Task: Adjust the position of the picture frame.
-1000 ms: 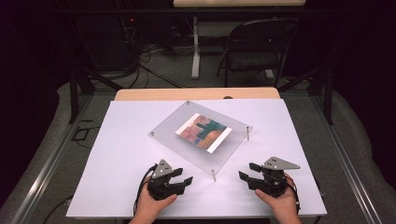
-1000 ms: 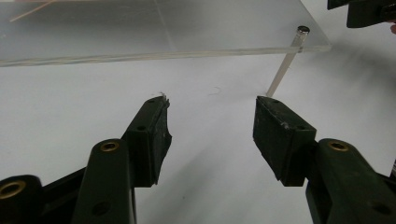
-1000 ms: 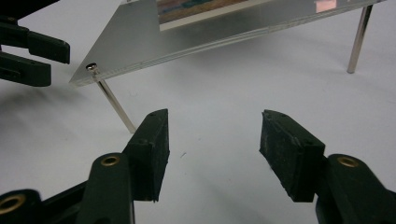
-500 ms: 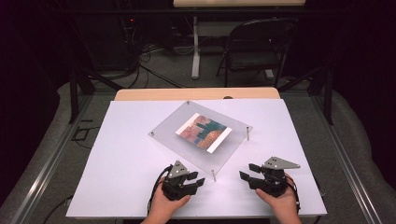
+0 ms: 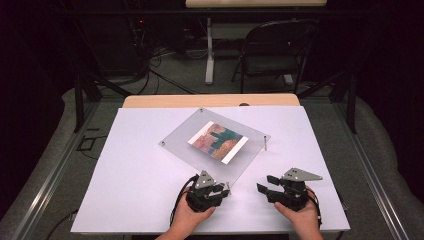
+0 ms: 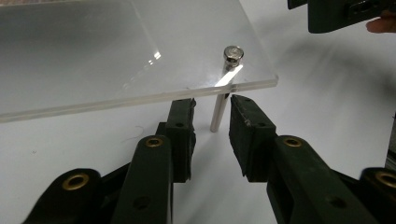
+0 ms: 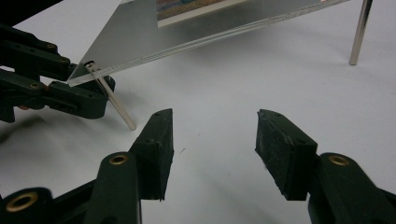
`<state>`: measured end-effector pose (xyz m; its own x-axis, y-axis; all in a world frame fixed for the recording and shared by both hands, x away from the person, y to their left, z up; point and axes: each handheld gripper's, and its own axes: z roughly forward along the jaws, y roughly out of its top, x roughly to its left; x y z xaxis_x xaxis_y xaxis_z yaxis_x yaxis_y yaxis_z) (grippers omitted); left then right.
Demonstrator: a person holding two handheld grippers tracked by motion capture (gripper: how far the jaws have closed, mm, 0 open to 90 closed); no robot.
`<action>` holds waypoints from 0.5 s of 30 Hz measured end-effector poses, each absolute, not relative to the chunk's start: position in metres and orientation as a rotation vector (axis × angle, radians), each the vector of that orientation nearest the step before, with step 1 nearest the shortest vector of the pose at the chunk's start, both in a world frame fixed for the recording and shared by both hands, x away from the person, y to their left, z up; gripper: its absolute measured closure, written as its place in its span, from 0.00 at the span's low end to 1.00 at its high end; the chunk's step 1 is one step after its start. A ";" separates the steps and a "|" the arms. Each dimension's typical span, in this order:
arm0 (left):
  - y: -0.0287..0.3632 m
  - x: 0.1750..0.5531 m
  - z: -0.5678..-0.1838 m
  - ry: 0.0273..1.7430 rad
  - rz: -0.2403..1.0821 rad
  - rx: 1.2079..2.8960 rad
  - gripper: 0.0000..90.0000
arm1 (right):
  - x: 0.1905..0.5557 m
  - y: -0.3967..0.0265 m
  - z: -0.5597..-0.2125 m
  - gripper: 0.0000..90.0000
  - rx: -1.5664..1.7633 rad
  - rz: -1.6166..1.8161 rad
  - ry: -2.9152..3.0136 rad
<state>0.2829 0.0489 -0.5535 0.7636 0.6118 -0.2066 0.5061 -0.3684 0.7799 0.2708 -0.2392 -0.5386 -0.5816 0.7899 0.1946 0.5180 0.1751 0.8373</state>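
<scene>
A clear acrylic plate [image 5: 182,142] with a colourful picture [image 5: 218,141] on it stands on thin metal legs above the white table [image 5: 130,165]. My left gripper [image 5: 223,190] is at the plate's near corner. In the left gripper view its jaws [image 6: 213,105] flank the corner's metal leg [image 6: 218,112]. They have just been closing, with a gap still showing beside the leg, so it is open. My right gripper [image 5: 264,184] rests a little to the right, open [image 7: 215,116] with nothing between its pads. It faces that leg [image 7: 114,100] and the left gripper [image 7: 70,93].
Another leg [image 5: 265,144] stands at the plate's right corner, also visible in the right gripper view [image 7: 358,32]. A folding chair [image 5: 272,50] and floor cables [image 5: 160,75] lie beyond the table. A wooden strip [image 5: 210,101] borders the far edge.
My left gripper has slid right along the front of the table to the plate's near corner leg, and its jaws have narrowed. The right gripper has stayed put.
</scene>
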 end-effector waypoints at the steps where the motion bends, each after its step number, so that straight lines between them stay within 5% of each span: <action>1: 0.047 0.284 -0.554 0.835 0.143 2.047 0.80 | 0.271 -0.240 -0.539 0.51 1.253 1.369 2.169; 15: 0.039 0.288 -0.556 0.830 0.130 2.057 0.88 | 0.271 -0.241 -0.539 0.51 1.263 1.373 2.165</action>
